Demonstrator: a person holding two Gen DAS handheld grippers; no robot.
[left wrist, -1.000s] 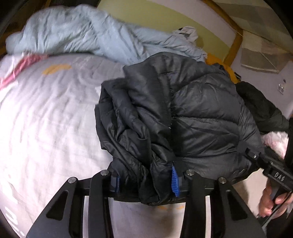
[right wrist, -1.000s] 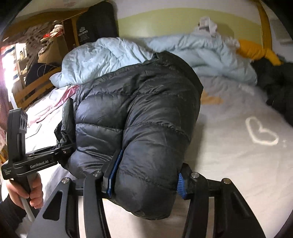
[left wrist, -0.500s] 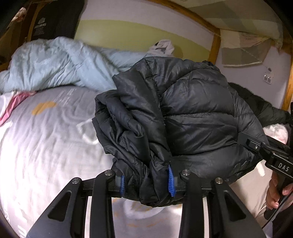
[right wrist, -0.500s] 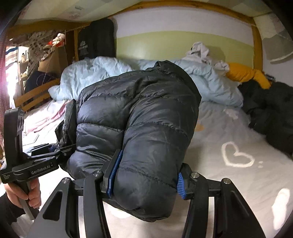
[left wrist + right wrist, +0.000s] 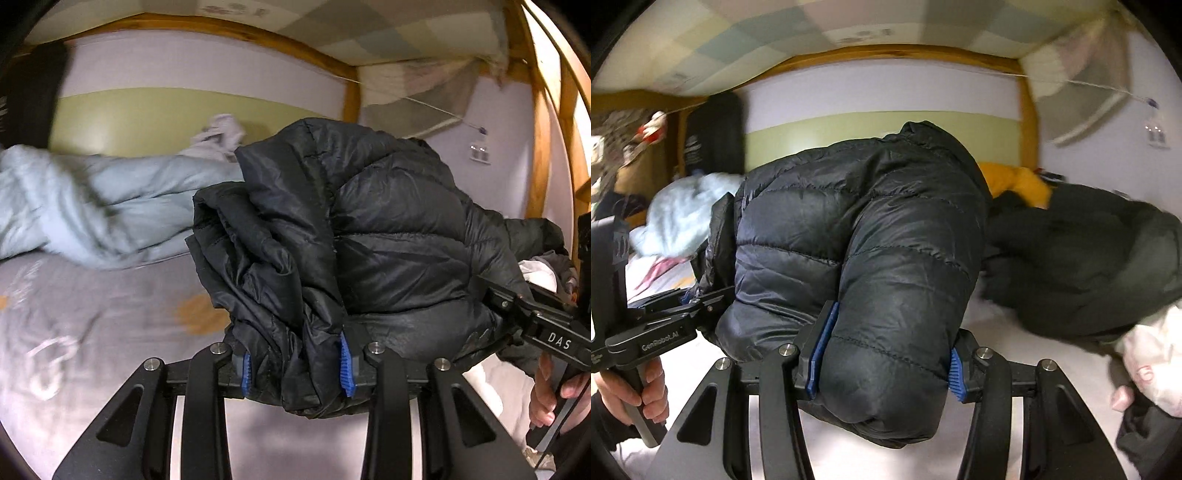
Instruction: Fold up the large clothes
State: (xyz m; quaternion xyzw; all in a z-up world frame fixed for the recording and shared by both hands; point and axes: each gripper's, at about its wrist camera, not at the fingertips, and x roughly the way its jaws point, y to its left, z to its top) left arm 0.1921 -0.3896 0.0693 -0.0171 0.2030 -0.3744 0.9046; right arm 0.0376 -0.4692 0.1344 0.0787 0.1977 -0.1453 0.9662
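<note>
A folded black puffer jacket (image 5: pixel 388 236) hangs between my two grippers, lifted above the bed. My left gripper (image 5: pixel 295 369) is shut on its bunched left edge, blue pads pressing the fabric. My right gripper (image 5: pixel 882 354) is shut on the thick right end of the jacket (image 5: pixel 857 236). The right gripper also shows at the right of the left wrist view (image 5: pixel 532 317), and the left gripper at the left of the right wrist view (image 5: pixel 665 317), both clamped on the jacket.
A white bed sheet (image 5: pixel 92 317) lies below. A light blue duvet (image 5: pixel 92 199) is heaped at the headboard. Another dark coat (image 5: pixel 1089 258), a yellow garment (image 5: pixel 1019 184) and a pale pink garment (image 5: pixel 1148 350) lie at the right. A wooden bunk frame (image 5: pixel 1028 122) stands behind.
Both grippers have lifted the jacket higher and tilted upward, so more wall and ceiling show. The view has swung toward the dark coat at the right. Both grips are unchanged.
</note>
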